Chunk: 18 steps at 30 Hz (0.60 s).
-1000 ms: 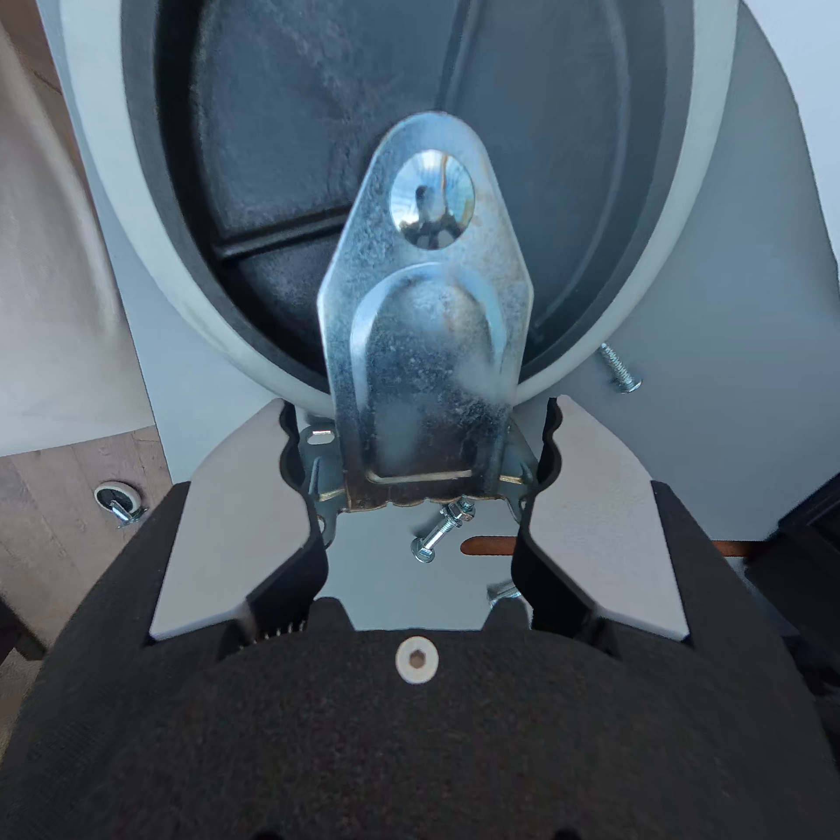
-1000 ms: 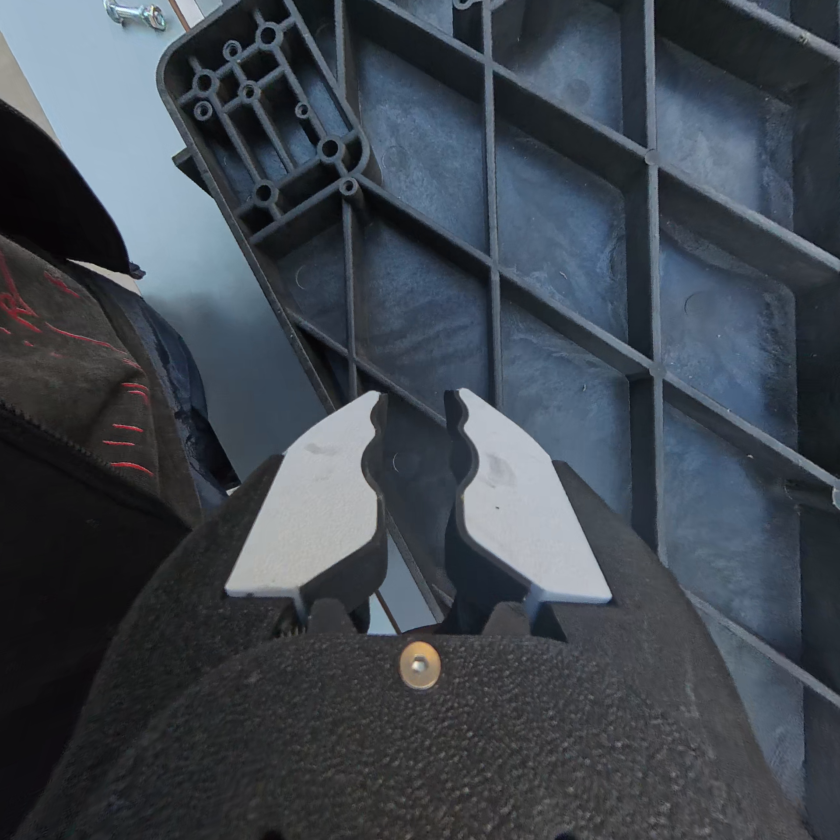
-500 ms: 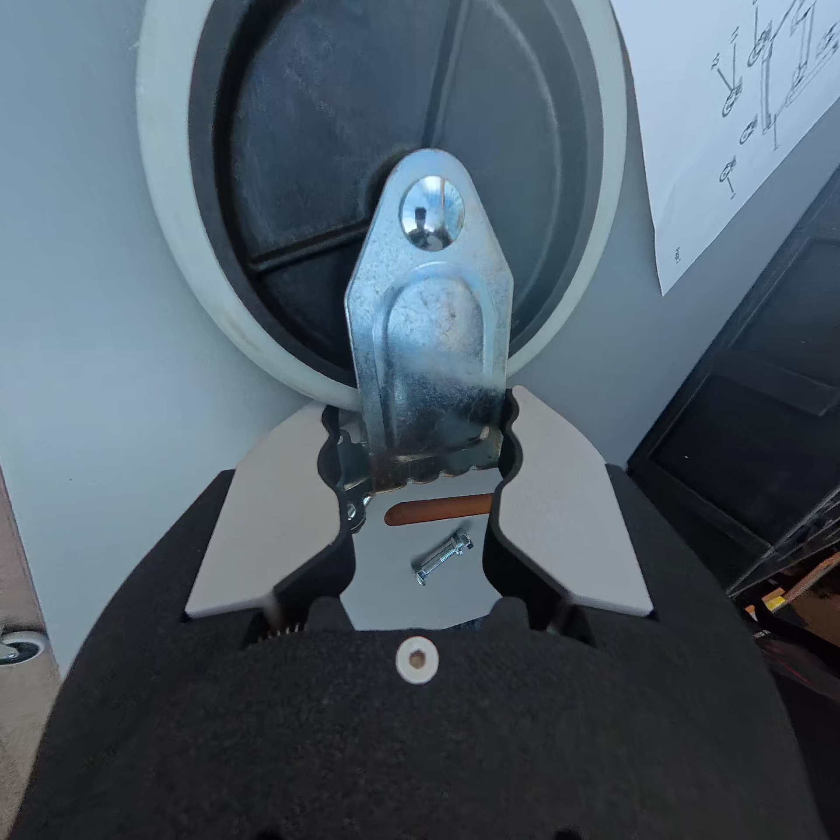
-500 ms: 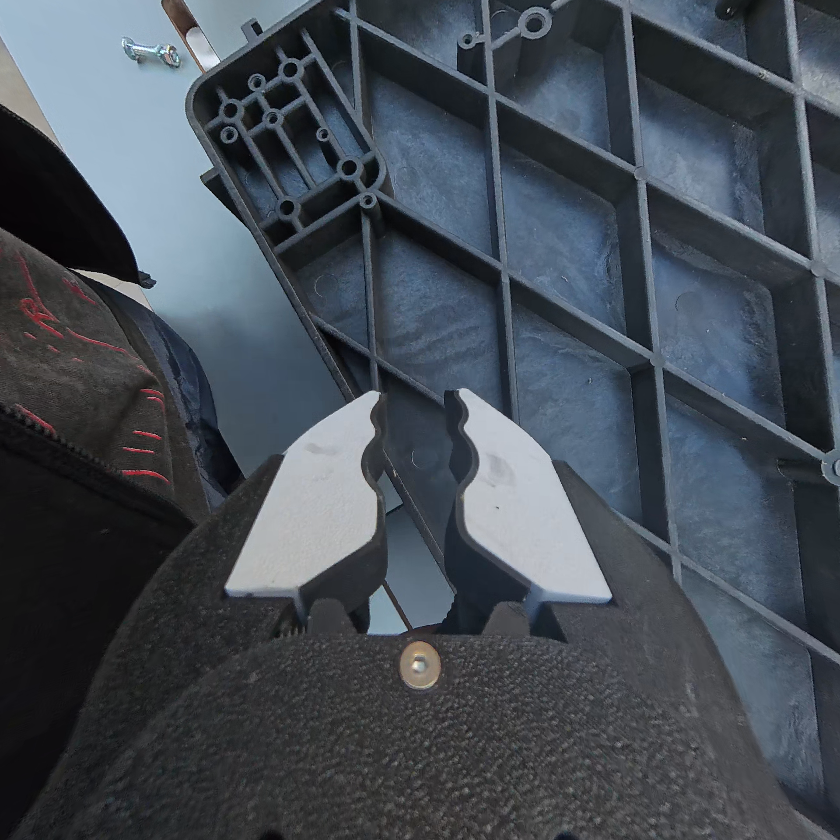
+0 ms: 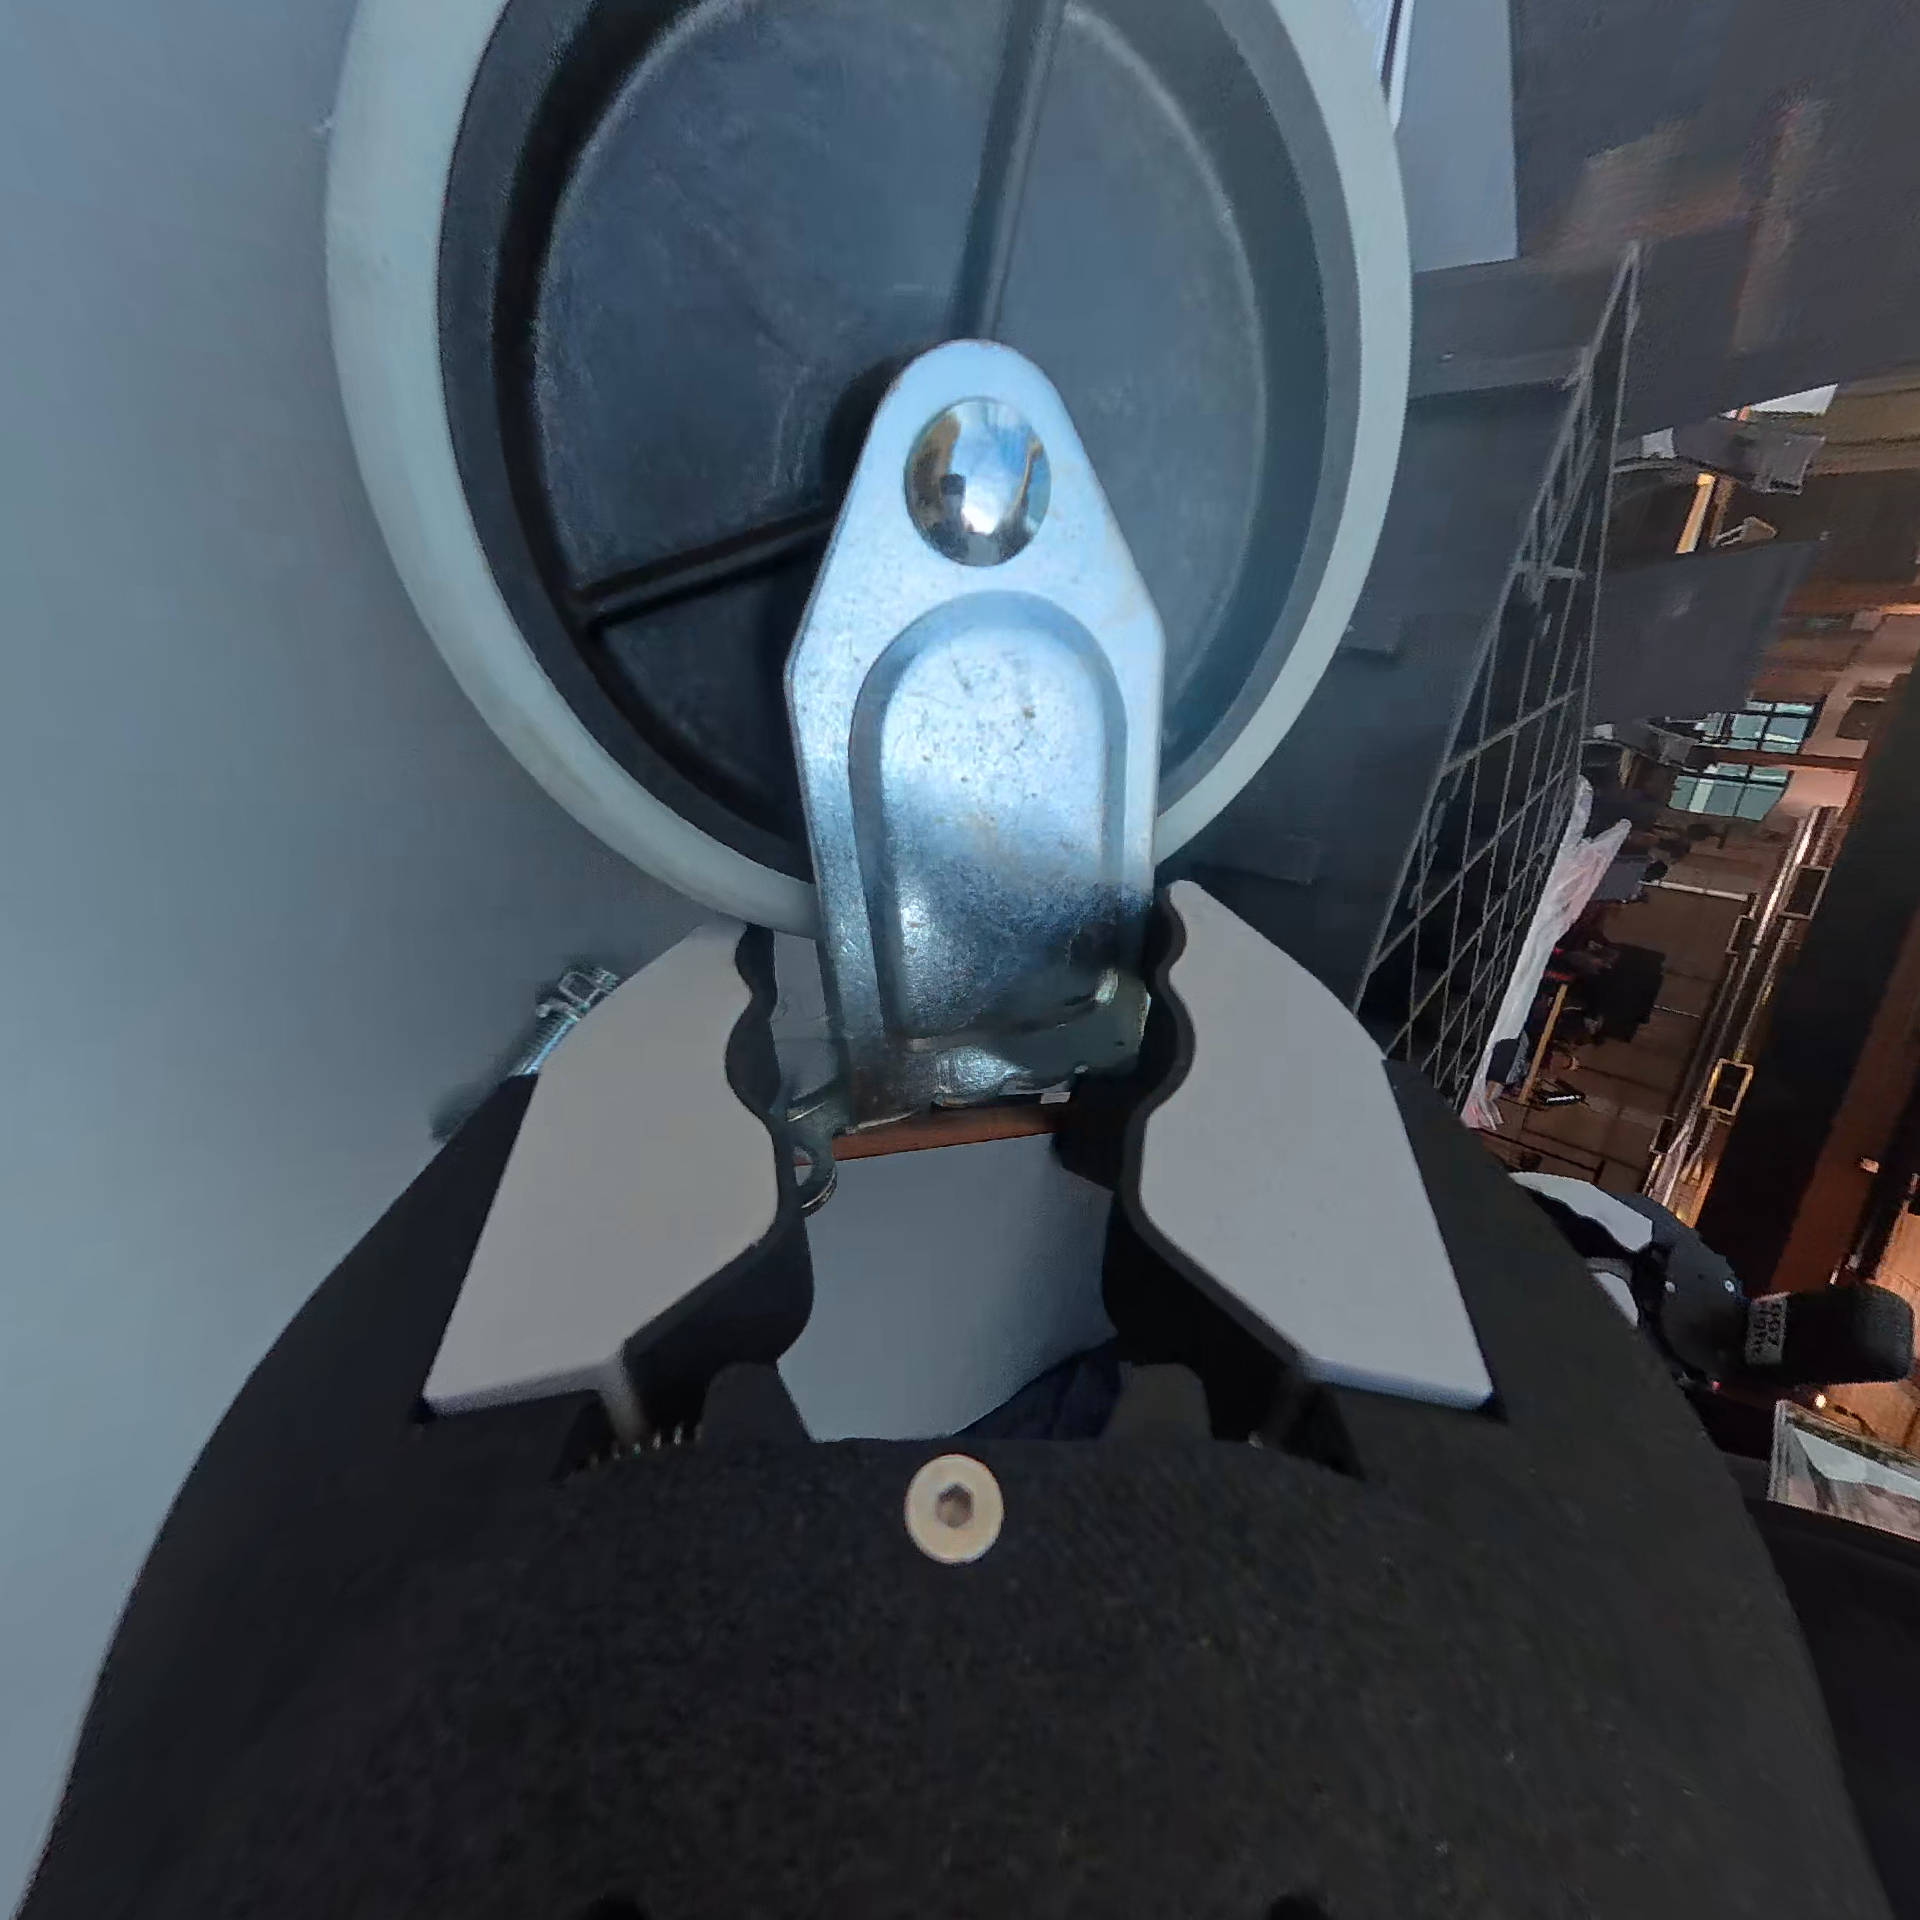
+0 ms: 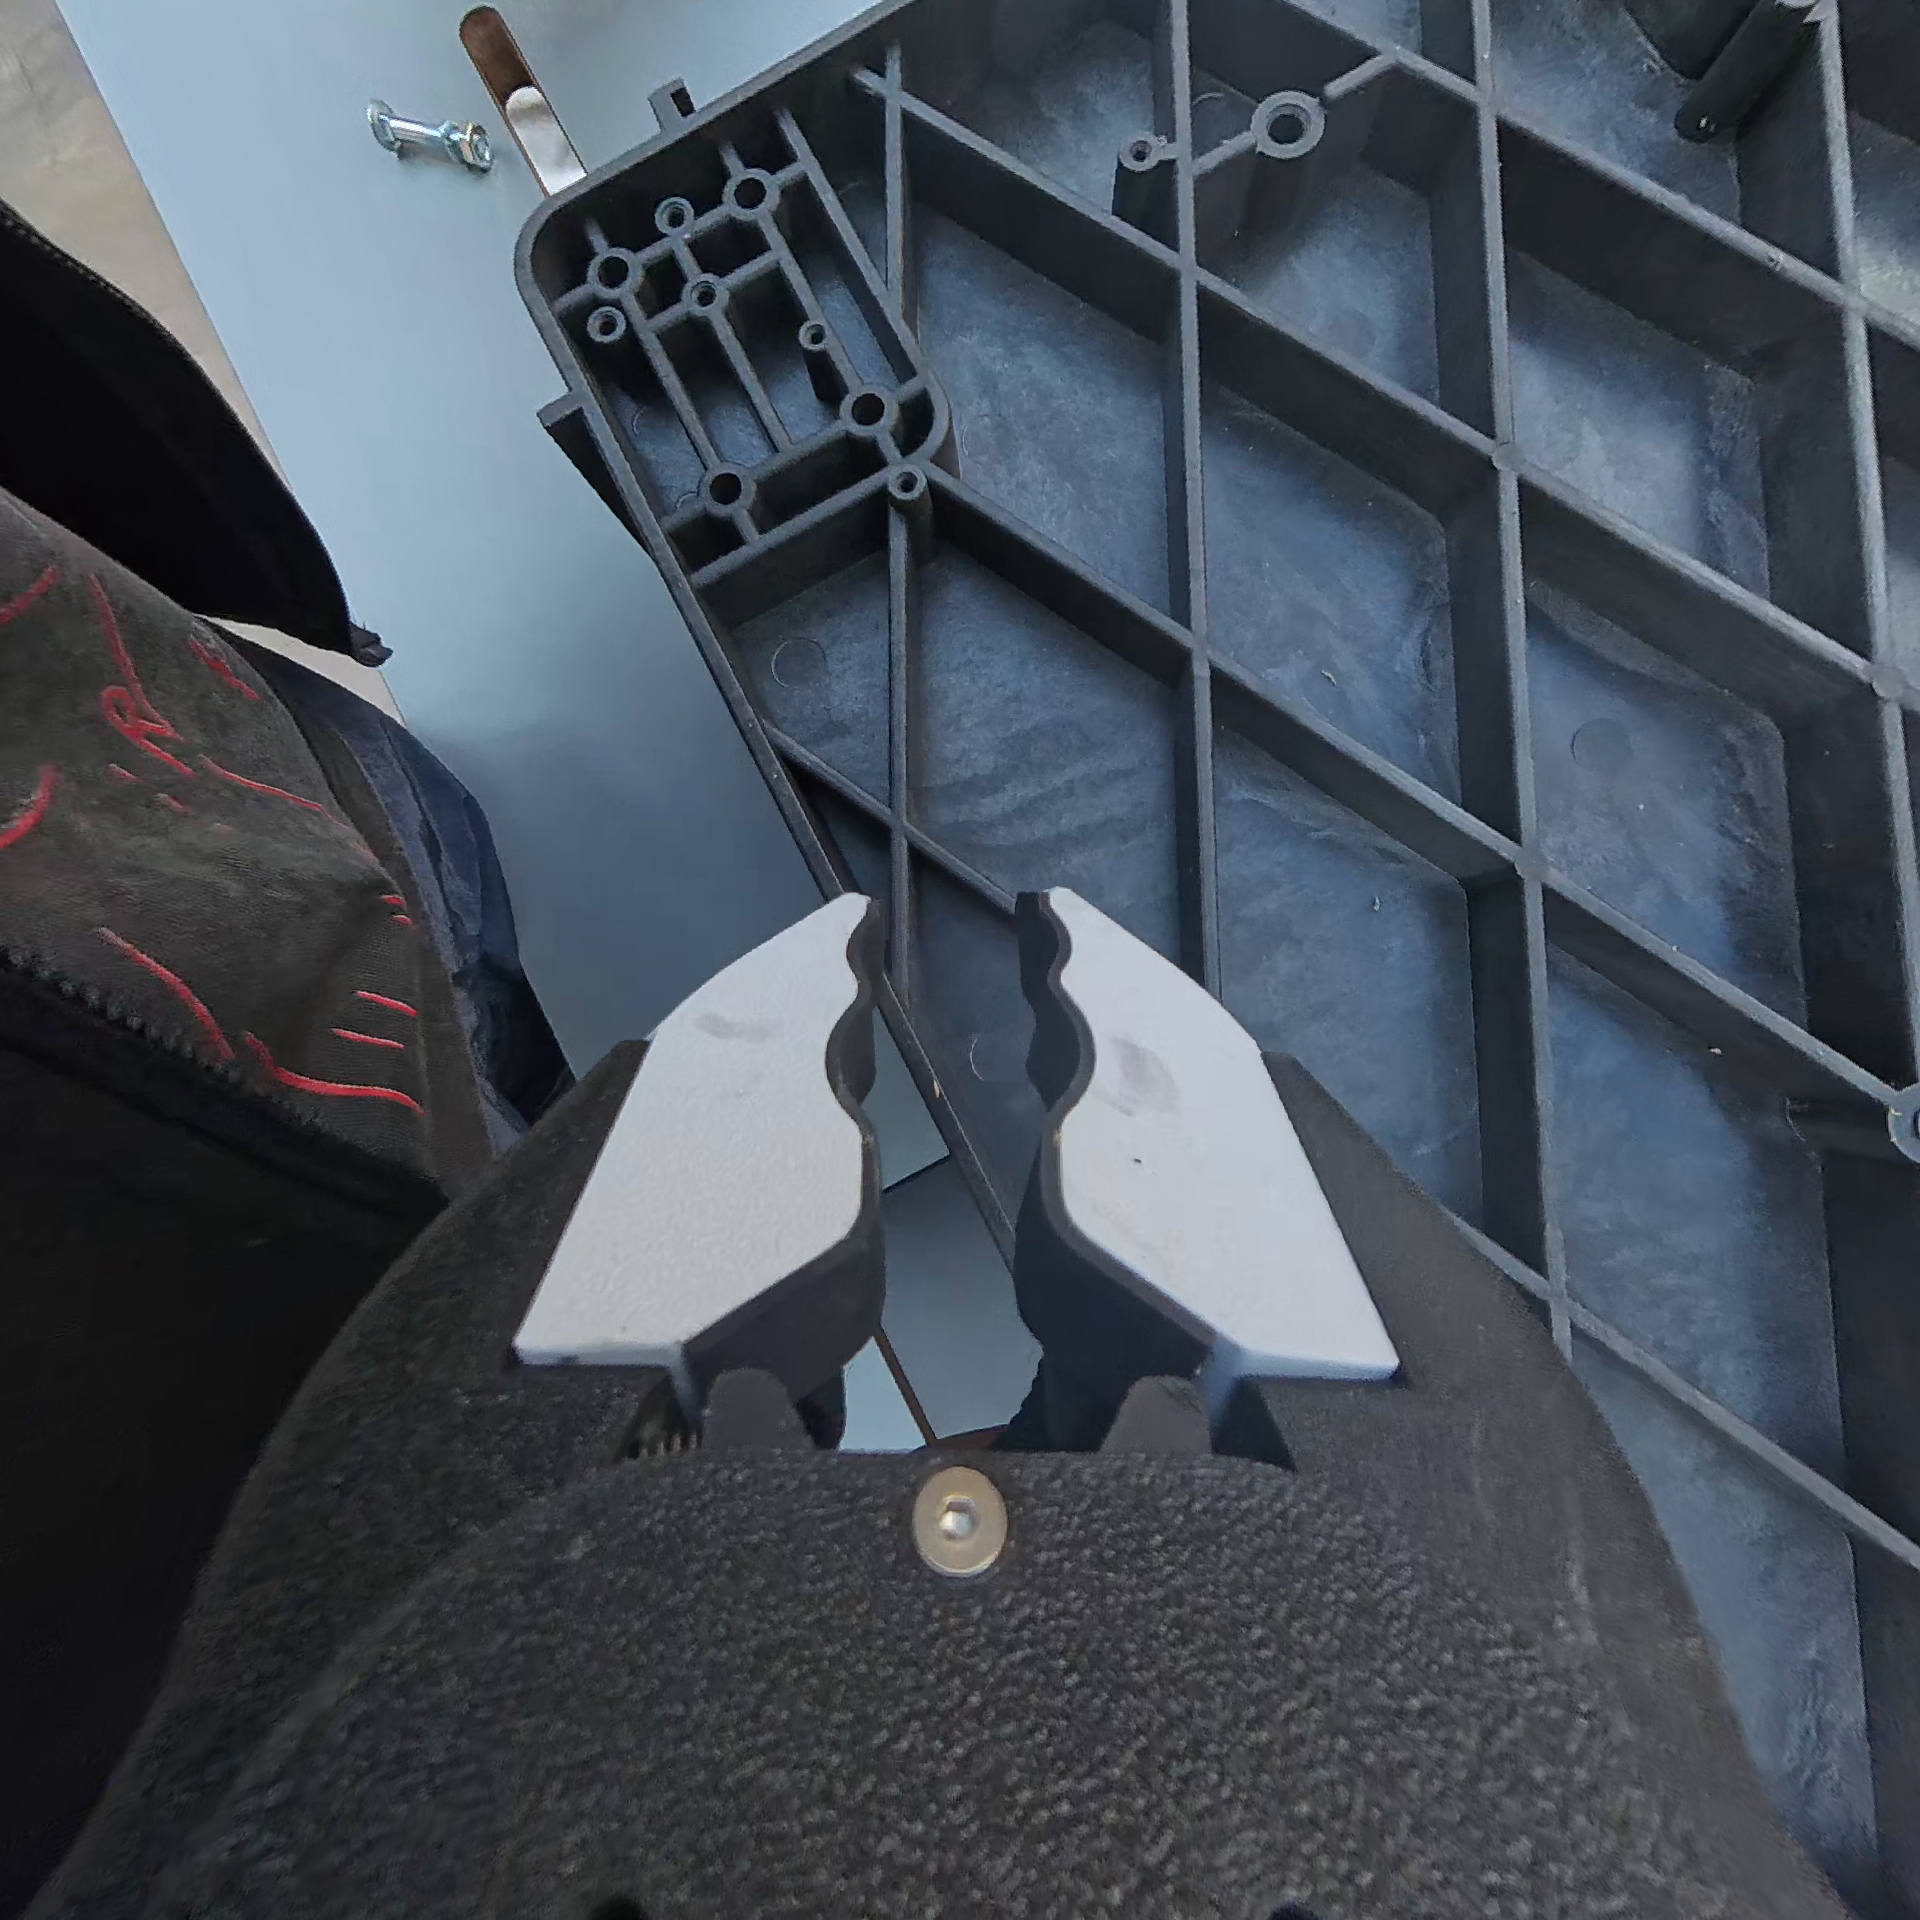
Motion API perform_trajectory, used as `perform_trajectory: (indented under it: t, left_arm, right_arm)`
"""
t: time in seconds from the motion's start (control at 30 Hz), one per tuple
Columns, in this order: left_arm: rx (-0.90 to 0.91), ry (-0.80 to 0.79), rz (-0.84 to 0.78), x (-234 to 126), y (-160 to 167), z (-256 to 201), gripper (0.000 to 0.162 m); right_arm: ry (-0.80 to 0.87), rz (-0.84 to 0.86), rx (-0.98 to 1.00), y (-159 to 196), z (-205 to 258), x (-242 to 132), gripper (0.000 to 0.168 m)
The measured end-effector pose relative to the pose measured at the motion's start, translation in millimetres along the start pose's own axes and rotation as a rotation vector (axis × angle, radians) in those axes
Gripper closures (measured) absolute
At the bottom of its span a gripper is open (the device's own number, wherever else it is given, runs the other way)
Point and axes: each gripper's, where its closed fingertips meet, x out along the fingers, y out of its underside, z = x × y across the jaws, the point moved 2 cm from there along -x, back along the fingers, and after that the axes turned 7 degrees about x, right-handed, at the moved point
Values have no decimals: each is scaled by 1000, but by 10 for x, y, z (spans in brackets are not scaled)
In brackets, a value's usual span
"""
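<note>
Firmly, my left gripper (image 5: 956, 997) clamps the caster wheel (image 5: 862, 416) by its steel bracket (image 5: 977, 831); a bolt (image 5: 561, 1013) lies just left of that bracket. My right gripper (image 6: 945, 997) pinches the edge of the ribbed black panel (image 6: 1351, 675); another bolt (image 6: 431, 133) rests beyond its corner.
</note>
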Motion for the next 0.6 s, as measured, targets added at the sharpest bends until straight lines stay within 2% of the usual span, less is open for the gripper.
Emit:
perform_trajectory:
  t: [0.17, 0.3, 0.43, 0.6]
  left_arm:
    - [59, 243, -93, 24, -91, -742, 93]
    - [66, 601, -148, 163, -25, -1637, 94]
    - [53, 975, -189, 359, 176, -2507, 94]
    - [101, 1165, -136, 686, 507, -3191, 95]
  right_arm:
    - [-6, -18, -19, -30, -2, -7, 143]
    - [-14, -61, -62, -189, 20, 8, 143]
    - [-25, -151, -130, -563, 58, 27, 141]
    - [-26, -313, -190, -1175, 63, -60, 137]
